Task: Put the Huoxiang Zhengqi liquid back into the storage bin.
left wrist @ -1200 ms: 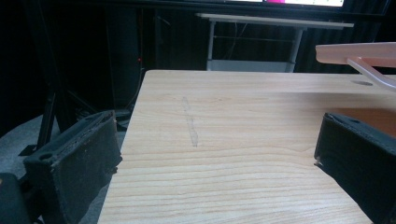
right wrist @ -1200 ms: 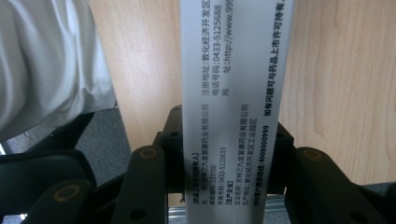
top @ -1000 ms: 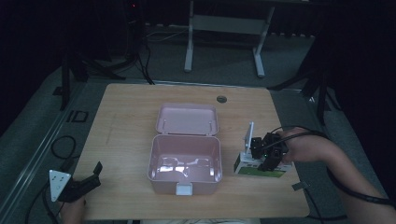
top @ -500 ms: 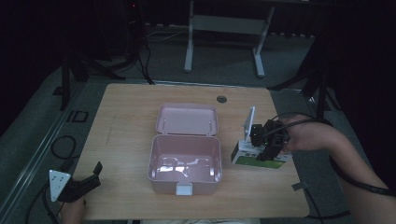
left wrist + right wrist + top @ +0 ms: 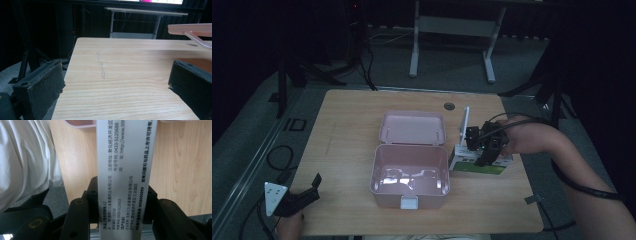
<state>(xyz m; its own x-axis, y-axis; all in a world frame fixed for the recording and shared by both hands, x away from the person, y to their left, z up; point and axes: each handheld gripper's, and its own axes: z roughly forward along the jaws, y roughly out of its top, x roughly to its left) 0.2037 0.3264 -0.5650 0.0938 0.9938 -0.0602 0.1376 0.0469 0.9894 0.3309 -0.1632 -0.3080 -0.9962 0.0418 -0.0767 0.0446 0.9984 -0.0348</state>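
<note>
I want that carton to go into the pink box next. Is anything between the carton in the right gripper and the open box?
Nothing visible: the white and green carton, clamped in the right gripper, sits just right of the open, empty pink box.

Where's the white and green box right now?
In the high view, the white and green box is gripped by the right tongs, just right of the open pink container.
</note>
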